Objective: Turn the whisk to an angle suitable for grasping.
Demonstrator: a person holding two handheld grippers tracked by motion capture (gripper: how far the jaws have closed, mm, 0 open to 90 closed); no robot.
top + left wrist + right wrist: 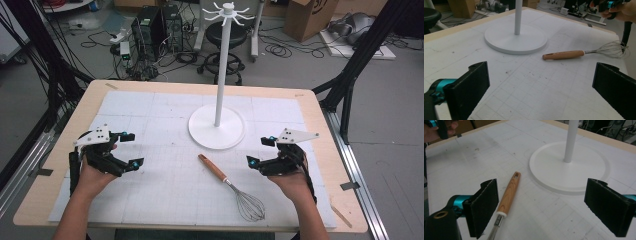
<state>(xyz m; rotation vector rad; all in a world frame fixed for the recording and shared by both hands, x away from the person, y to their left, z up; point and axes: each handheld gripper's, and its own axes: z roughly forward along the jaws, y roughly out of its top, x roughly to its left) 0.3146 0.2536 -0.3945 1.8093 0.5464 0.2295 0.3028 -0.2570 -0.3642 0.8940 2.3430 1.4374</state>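
Wooden-handled wire whisk (231,187) lying just before round white pole stand (217,125), left gripper (130,150) and right gripper (260,151) flanking it, jaws gaping apart, holding nothing.

On the table (60,200) there was one whisk (231,187), lying near the middle, and one white stand (218,125) farther back, with a single pole and one round base. One white gridded mat (150,190) covered the tabletop. Two grippers were there, the left gripper (129,149) at the left and the right gripper (259,151) at the right, each with two black jaws spread wide apart, one in each of the person's two hands.
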